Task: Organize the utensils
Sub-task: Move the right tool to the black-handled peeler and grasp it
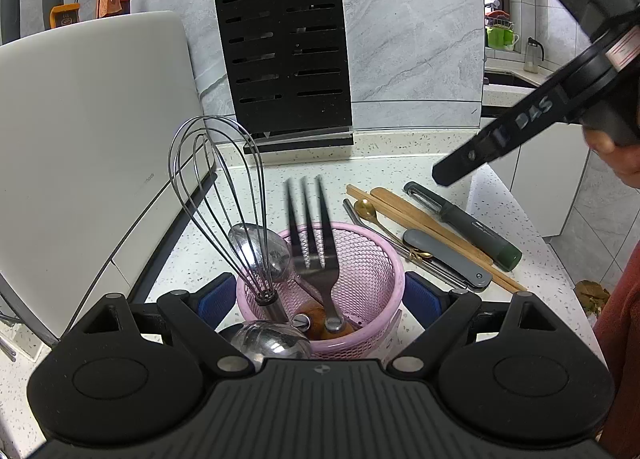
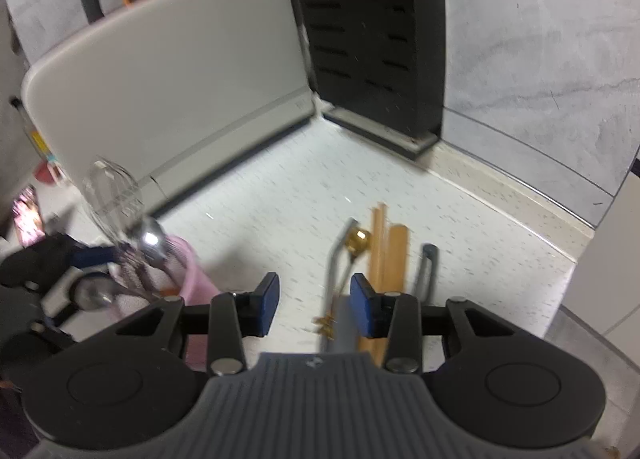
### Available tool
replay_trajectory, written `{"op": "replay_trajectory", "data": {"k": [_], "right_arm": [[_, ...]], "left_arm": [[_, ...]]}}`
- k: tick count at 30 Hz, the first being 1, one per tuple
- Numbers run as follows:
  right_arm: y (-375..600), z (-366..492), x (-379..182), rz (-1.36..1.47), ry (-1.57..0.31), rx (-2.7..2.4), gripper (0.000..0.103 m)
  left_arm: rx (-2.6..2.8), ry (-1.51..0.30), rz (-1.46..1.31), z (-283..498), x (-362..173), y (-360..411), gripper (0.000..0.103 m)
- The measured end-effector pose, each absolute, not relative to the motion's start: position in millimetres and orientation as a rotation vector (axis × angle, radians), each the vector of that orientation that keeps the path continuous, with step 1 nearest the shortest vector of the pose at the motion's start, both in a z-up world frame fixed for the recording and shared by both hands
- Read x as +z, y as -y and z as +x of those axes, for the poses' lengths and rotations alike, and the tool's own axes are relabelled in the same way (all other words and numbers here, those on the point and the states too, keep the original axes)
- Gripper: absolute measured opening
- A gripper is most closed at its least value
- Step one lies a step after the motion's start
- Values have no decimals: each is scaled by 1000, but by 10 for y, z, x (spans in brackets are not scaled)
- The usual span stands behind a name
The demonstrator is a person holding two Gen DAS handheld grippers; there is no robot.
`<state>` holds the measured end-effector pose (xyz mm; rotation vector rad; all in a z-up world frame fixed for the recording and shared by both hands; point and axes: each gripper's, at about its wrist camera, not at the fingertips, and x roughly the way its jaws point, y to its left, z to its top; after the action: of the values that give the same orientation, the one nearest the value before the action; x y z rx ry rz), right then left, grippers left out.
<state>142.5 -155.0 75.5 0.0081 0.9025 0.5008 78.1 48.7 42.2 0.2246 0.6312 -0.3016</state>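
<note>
Left gripper [image 1: 320,299] sits closest, its blue pads [image 1: 216,297] pressed on either side of the pink mesh holder [image 1: 360,259], pinching its wall. Landmark = that holder.

In the holder: whisk [image 1: 218,195], fork [image 1: 316,243] tines up (blurred), large spoon [image 1: 260,247], a second steel bowl at the near rim, a brown wooden handle end low inside.

Right of the holder, flat on the counter [image 1: 288,175]: chopsticks [image 1: 420,227], gold spoon [image 1: 366,209], steel straw just beside it, grey folding tool [image 1: 444,255], dark peeler [image 1: 464,223]. All packed together, touching or nearly so.

Right gripper [image 2: 314,299] hovers above and right of the holder, jaws part spread, nothing between the pads. In its own view the right pad [image 2: 362,307] overlaps the straw and gold spoon [image 2: 356,241]; contact can't be told, frame is blurred.

Surface: white speckled counter, grey marbled wall tiles. Behind the holder: black slotted knife block [image 1: 284,59]. Left of it: big white board [image 1: 92,139] leaning close by.

Room to move: bare counter between the holder and the knife block. Counter edge drops off right of the loose utensils, where a person's red sleeve [image 1: 620,339] shows.
</note>
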Motion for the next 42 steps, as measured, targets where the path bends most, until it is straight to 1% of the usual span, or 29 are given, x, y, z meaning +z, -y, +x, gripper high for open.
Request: {"op": "replay_trajectory", "data": {"k": [2,5,14,27,29,34,36,38,42], "right_arm": [[1547,1503,688,-26,-936,477,35],[1596,1652,569,-63,-994,434,32],[1734,2061,263,-107,-1162,342,31],[1606,2432,126,-140,-1228,285,29],[1592,2489,97,-131,-1241,280,25],[1570,2581,25,-135,-1263,252,24],[1571,2605,-6,-119,-1274,254,22],[1571,2623,-39,-108,-1284,252,18],[1535,2635,-59,-119,-1275,245,17]], "left_arm": [[-301,-632,224,779,423,-486,103],[-301,-632,224,779,422,-486,103],[-301,-631,225,785,421,-491,103],[-301,-631,225,781,421,-487,103],[-301,-631,225,783,420,-486,103],[-301,-631,225,780,421,-485,103],[-300,-631,225,781,420,-485,103],[-300,-631,225,779,420,-484,103],[-301,-631,225,783,419,-486,103]]}}
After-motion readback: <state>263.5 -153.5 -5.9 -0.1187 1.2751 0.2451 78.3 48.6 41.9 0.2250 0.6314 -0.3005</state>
